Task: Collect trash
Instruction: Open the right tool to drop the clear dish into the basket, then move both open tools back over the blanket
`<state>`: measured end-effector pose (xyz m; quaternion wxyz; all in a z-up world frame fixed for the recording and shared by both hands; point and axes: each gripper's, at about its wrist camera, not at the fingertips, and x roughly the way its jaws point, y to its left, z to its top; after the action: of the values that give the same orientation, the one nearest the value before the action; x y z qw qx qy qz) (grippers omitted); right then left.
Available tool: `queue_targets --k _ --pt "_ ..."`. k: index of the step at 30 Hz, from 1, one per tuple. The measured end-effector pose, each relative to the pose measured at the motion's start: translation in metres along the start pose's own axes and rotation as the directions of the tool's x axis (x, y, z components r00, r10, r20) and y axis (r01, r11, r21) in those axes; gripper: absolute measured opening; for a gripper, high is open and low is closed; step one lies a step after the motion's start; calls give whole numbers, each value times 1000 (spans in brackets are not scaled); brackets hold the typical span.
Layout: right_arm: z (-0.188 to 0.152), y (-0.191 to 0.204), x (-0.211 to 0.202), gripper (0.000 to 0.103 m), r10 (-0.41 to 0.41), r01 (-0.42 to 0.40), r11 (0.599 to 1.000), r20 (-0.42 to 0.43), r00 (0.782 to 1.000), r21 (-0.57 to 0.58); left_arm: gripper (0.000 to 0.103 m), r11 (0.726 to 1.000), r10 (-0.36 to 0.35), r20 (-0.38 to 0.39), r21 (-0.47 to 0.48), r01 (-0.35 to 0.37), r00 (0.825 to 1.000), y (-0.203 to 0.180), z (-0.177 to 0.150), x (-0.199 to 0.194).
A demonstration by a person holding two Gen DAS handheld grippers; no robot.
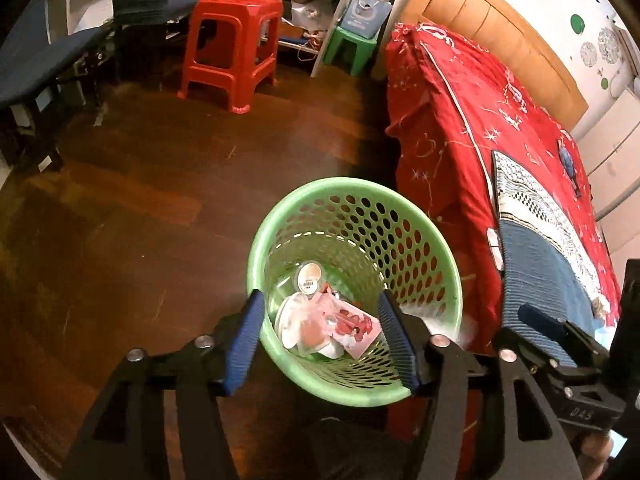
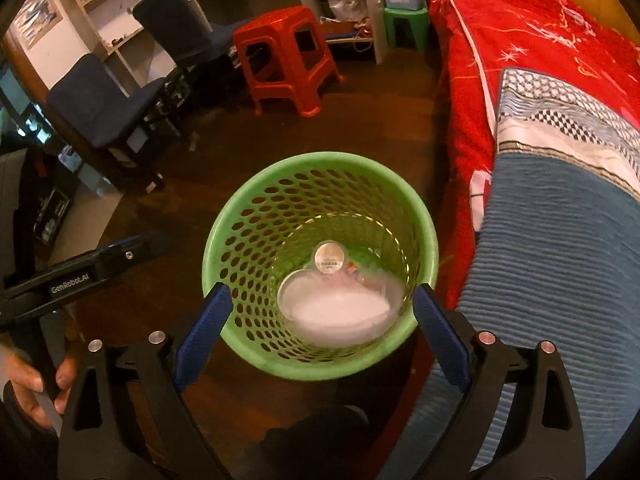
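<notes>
Both grippers above the basket, fingers empty.

The left gripper (image 1: 320, 336) and right gripper (image 2: 320, 334) hang with fingers spread wide, nothing between them. Directly below stands the green basket (image 1: 436, 236) on the floor (image 1: 140, 200) beside the bed (image 1: 452, 112). Inside lie a white cup (image 2: 340, 312), a pink wrapper (image 1: 352, 326) and a round lid (image 2: 329, 258). Judged stage: those items are binned; no further trash shows on the visible floor.
</notes>
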<state>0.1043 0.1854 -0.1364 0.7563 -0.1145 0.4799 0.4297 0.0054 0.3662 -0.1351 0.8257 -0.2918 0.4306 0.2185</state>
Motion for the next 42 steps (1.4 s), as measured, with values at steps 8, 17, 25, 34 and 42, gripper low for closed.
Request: queue_targets --k 8,17,25,34,42 --pt "-17 -17 -49 92 -49 48 999 66 997 22 57 999 -32 14 44 32 999 -27 -3 -11" --pt "-56 -80 -120 92 -166 151 982 135 977 117 57 986 -84 11 147 82 996 -88 -11 -20" --pt "-94 -155 -178 91 -316 273 931 160 935 243 63 960 -120 -5 254 117 993 -152 -24 -24" --pt "-133 -253 -235 90 -535 441 794 139 833 418 66 932 -158 -38 325 162 987 -206 -32 -24" --pt "-150 -336 -240 91 -582 474 709 54 811 521 71 900 -160 -75 399 176 984 -261 -39 -12"
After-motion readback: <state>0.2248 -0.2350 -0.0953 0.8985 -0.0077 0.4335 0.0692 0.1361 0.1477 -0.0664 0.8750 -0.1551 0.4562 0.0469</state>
